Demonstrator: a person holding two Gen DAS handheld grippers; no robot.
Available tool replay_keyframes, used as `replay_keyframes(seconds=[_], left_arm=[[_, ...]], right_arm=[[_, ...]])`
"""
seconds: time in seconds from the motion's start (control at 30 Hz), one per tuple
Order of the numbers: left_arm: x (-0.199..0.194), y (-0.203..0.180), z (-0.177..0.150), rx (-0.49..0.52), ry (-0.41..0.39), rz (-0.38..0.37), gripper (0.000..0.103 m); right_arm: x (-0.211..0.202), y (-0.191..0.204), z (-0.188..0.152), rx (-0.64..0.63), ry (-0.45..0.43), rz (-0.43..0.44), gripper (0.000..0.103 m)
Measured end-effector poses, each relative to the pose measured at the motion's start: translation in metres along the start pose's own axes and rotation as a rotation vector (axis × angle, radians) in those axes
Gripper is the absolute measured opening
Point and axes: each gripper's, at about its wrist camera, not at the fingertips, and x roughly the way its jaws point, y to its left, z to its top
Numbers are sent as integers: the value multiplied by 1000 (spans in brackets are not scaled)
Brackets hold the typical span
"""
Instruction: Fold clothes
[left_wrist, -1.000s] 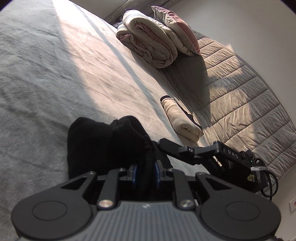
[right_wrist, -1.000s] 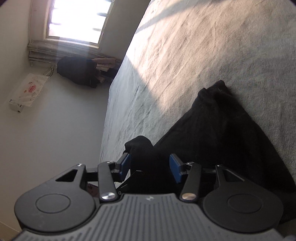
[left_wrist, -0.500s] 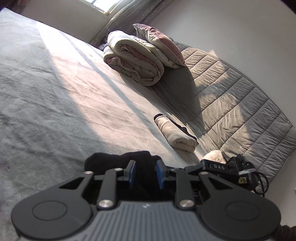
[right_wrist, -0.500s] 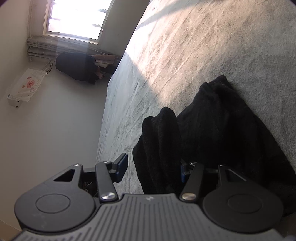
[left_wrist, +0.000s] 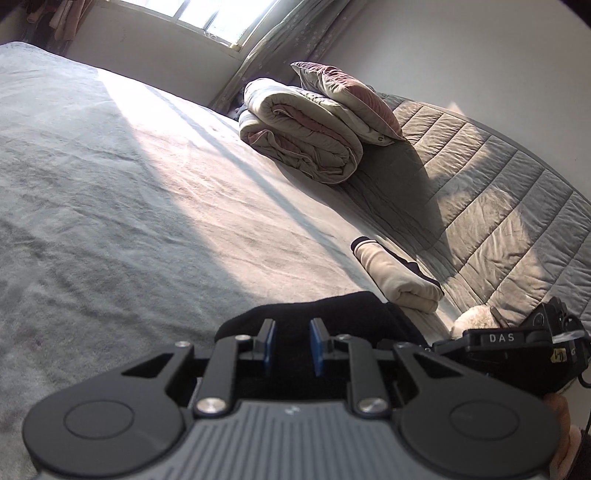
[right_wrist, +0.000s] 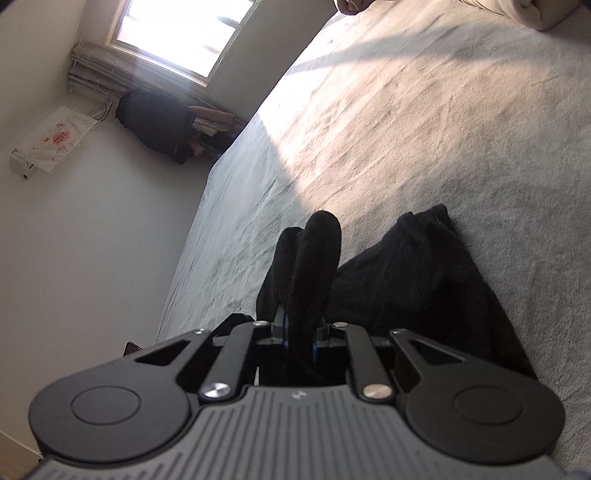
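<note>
On the grey bed (left_wrist: 110, 206), the left gripper (left_wrist: 291, 345) sits over the black garment (left_wrist: 354, 314) with its blue pads slightly parted, grip unclear, while the right gripper (right_wrist: 299, 338), jaws having just closed, is clenched on an upright fold of that garment.

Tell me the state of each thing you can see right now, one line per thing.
black garment: lying on the bed, one fold bunched up and pinched
right gripper: just closed, shut on the black garment
left gripper: fingers narrowly apart, black cloth between them, grip unclear
beige garment: folded, lying flat
duvet: rolled up, pillow on top
bed: cover spread flat
</note>
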Motion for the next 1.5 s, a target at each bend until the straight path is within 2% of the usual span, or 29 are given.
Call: replay_keyframes(seconds=[0.27,0.37,0.47,0.57,0.63,0.67,0.7,0.8,0.9,1.03,1.07,1.1,1.17,1.27,1.33,1.43,1.47,1.5], left_arm=[[17,-10,-10,28,33,-6,20],[23,-14,-15,53,52,1,20],[27,-18,-19,92,67,23,20],[25,-21,-19,102,54,28,20],[20,-20,-15,95,30,30,20],[19,-18,-13,88,19,34,20],[17,-17,-11,81,9,37,20],[17,-17,-10,74,-3,46,20],[18,-19,-12,87,-7,52,20],[24,-21,-17,114,1,69,20],[25,-22,-17,118,3,74,20],[26,-22,-18,122,2,79,20],[25,-22,-16,119,-11,81,20],[30,-21,-16,120,-14,89,20],[37,-24,-21,156,3,115,20],[37,-30,-21,178,-4,135,20],[36,-31,-20,184,-8,134,20],[35,-32,-19,190,-12,134,20]], right_arm=[[-23,-22,10,153,9,44,14],[-25,-28,11,147,12,7,14],[-24,-33,11,124,20,-58,20],[-27,-30,13,91,7,-91,21],[-35,-21,14,35,-33,-118,28],[-38,-17,14,-4,-59,-127,38],[-42,-12,13,-42,-86,-135,38],[-52,0,12,-152,-158,-154,38],[-44,-1,9,-177,-135,-125,38],[-22,-11,5,-214,-121,-194,36],[-17,-11,4,-231,-123,-207,24],[-14,-11,2,-249,-130,-221,3],[-20,-7,-5,-290,-182,-253,3],[-17,-4,-8,-375,-217,-338,3],[-4,-14,-10,-392,-183,-397,3],[-10,-13,-16,-423,-205,-405,6],[-14,-7,-18,-444,-220,-402,15],[-20,0,-20,-478,-242,-400,15]])
